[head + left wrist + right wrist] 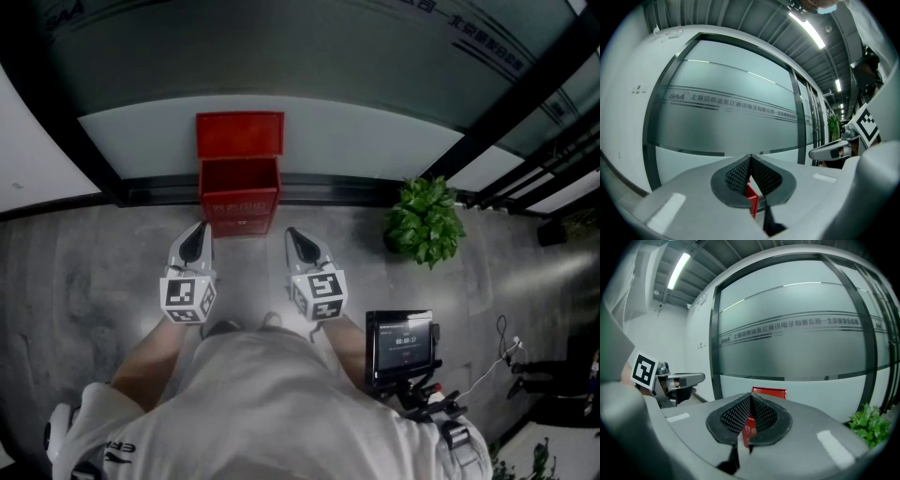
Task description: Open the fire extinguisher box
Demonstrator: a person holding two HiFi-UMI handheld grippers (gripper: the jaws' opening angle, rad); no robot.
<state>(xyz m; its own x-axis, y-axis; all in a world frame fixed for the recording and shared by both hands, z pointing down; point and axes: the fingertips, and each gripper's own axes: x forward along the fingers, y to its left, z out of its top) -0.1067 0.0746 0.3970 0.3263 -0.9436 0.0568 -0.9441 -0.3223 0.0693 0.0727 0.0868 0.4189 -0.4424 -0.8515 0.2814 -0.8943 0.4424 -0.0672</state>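
The red fire extinguisher box (239,195) stands on the floor against the frosted glass wall. Its lid (240,133) is up and leans back on the glass, and the top shows open. My left gripper (198,234) hangs just in front of the box's left corner, jaws shut and empty. My right gripper (294,236) is level with it, a little right of the box, also shut on nothing. In the left gripper view the jaws (750,161) meet, with a sliver of the red box (751,199) below. The right gripper view shows the closed jaws (751,399) and the lid (768,392) behind them.
A potted green plant (425,220) stands to the right of the box by the wall. A small screen on a stand (401,342) and cables are at my right. Black window frames (487,131) and the glass wall (309,56) close off the far side.
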